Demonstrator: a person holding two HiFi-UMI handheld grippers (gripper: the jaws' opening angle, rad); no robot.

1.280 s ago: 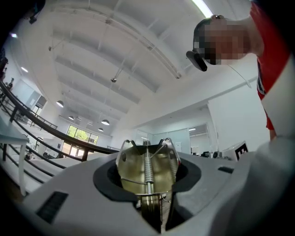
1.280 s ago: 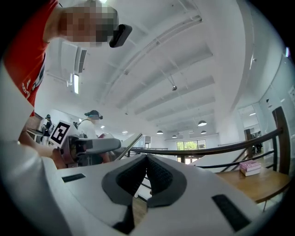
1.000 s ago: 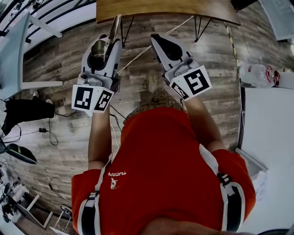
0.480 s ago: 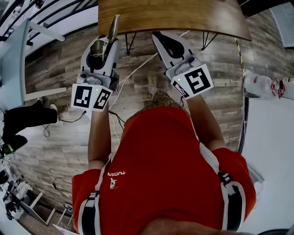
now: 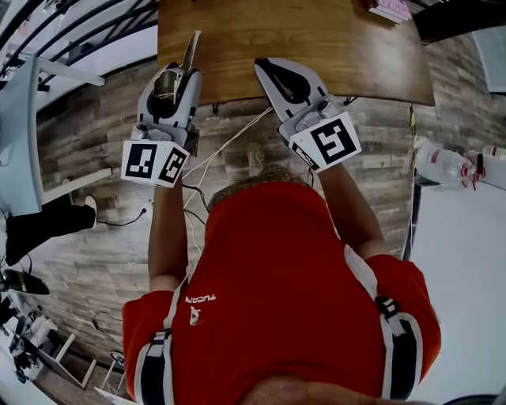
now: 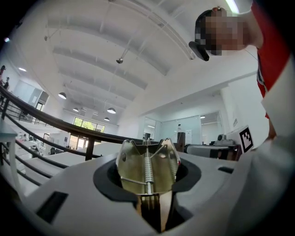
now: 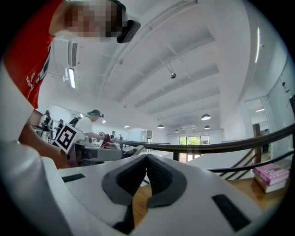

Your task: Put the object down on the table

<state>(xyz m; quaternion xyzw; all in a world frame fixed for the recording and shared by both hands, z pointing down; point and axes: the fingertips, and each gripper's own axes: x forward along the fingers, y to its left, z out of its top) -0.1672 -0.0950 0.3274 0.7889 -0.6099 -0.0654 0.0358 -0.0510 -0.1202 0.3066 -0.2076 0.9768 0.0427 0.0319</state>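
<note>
My left gripper (image 5: 175,81) is shut on a brass-coloured metal tool with a spring (image 6: 147,162). In the head view the tool's thin end (image 5: 192,50) sticks out past the jaws, over the near edge of the wooden table (image 5: 316,39). In the left gripper view the tool fills the gap between the jaws and points up at the ceiling. My right gripper (image 5: 266,66) hovers over the same table edge, further right. Its ribbed pads (image 7: 159,174) meet at the tips with nothing between them, so it is shut and empty.
A pink book (image 5: 388,9) lies at the table's far right corner, also seen as a pink book (image 7: 272,176) in the right gripper view. Water bottles (image 5: 443,163) stand on the wooden floor beside a white table (image 5: 466,261). A cable (image 5: 225,146) runs under the table.
The table has come nearer and lower in the head view. Both grippers, earlier over the floor in front of it, now reach over its near edge. The left grip is unchanged.
</note>
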